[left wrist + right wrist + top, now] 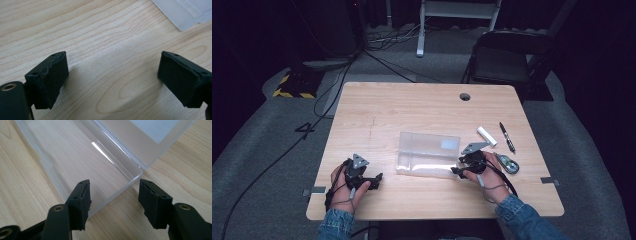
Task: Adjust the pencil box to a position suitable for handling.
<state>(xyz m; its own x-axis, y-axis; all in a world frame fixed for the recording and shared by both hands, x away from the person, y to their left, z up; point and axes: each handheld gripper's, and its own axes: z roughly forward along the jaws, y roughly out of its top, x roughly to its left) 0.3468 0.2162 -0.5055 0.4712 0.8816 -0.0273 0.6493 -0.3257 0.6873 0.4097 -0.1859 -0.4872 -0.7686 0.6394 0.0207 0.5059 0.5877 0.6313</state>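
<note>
Step in hand, by the look of it: lining up the right tool [113, 202] on the near right corner of the clear plastic box [428, 154]. Jaws stood apart, straddling that corner wall, one inside the tray, one outside; pads not pressing yet, nothing gripped. Box sat mid-surface, lid hinged open and lying flat behind the tray. Left tool [112, 80] parked wide open over bare wood, well left of the box, holding nothing.

Next move probably needed: squeeze on the thin wall squarely, or swing past to the lid edge.

Room: white tube [486, 135], black pen [507, 137] and a small grey item [508, 163] crowded the right side, near that hand. Surface [377, 107] open left and far; near edge close behind both hands.
</note>
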